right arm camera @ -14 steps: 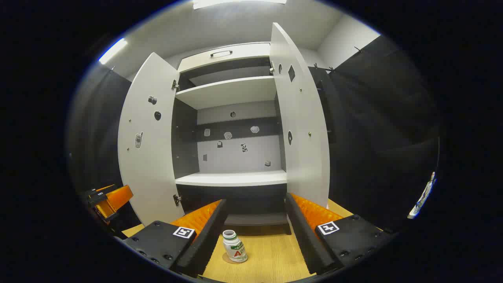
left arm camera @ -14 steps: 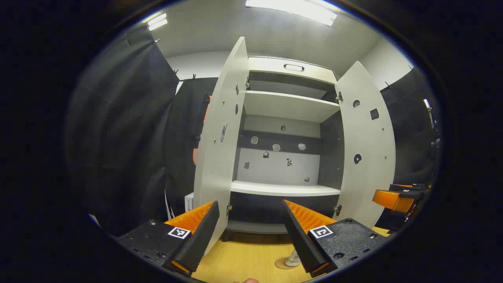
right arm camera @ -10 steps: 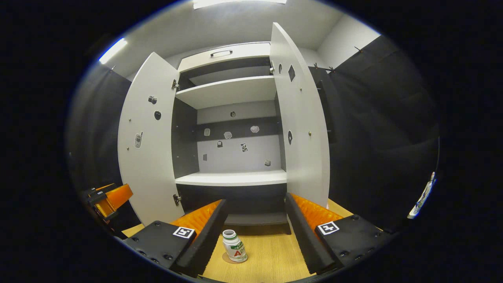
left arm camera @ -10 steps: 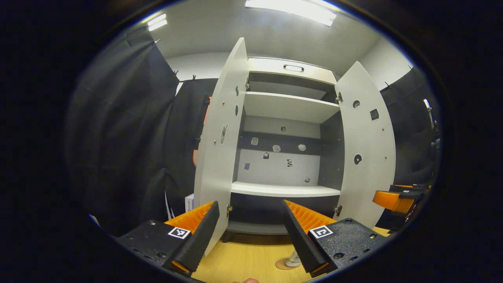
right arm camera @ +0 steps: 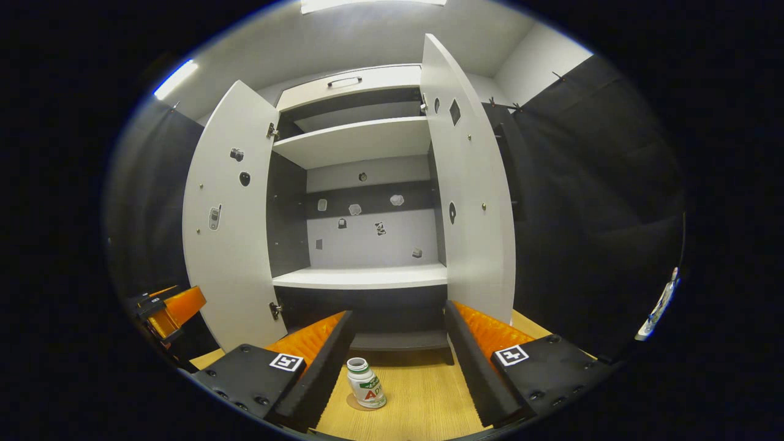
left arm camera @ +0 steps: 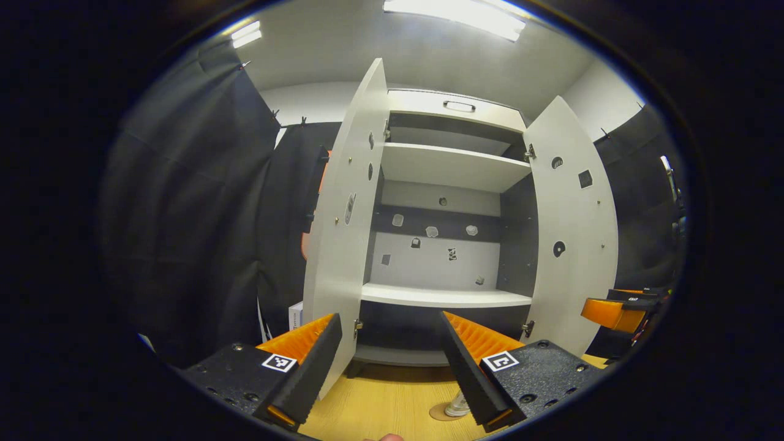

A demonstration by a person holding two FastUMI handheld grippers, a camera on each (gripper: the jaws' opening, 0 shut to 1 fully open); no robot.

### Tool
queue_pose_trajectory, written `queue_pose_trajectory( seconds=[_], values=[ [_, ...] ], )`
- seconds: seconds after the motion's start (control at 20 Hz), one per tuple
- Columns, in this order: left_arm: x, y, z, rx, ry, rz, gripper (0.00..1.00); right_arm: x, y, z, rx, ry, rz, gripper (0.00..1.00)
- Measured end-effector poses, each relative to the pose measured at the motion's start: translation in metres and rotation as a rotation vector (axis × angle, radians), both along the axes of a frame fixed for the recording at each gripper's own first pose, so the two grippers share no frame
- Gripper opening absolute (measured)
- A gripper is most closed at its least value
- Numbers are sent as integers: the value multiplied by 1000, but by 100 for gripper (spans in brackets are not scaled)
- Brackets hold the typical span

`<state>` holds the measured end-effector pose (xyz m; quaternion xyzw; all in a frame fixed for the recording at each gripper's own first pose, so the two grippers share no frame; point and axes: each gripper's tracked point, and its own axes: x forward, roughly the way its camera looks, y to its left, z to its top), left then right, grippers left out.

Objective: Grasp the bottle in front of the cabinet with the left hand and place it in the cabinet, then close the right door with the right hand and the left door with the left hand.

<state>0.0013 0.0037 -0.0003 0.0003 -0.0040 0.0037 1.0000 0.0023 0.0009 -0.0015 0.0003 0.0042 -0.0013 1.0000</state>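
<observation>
Wooden tabletop [right arm camera: 422, 398] carries the bottle [right arm camera: 366, 384], which stands upright on a small round mat just in front of the open cabinet [right arm camera: 361, 277], its long axis vertical and its cap up. In the right gripper view it sits low between that hand-held gripper's fingers, nearer the left one, but that is not the hand meant to take it.

Your left hand-held gripper [left arm camera: 392, 373] is spread wide with nothing between the fingers. From it, the bottle [left arm camera: 457, 405] lies low and to the right, mostly hidden behind the right finger, so you would likely need to drop the hand and swing it right before the fingers can straddle the body from the sides.

Your right hand-held gripper [right arm camera: 398, 361] is also spread and holds nothing. Both cabinet doors stand open: the left door [left arm camera: 343, 245] is close by your left hand and the right door [right arm camera: 471, 202] close by your right. Nothing has been grasped yet.
</observation>
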Motion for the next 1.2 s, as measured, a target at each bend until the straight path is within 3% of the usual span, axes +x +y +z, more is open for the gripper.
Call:
queue_pose_trajectory(
  seconds=[0.35,0.55,0.95,1.1,1.2],
  values=[
    [21,-5,15,33,-42,-11,95,3,3,-1,6,10,11,97],
    [50,-43,0,-40,-38,-112,95,0,1,0,0,10,5,98],
    [71,-154,-112,-86,104,-353,95,-17,-34,10,-47,-4,-89,97],
    [70,-171,-165,-55,197,-363,92,-24,-48,14,-63,-9,-138,97],
    [73,-174,-195,-52,248,-340,95,-30,-55,12,-76,-1,-164,97]
  ],
)
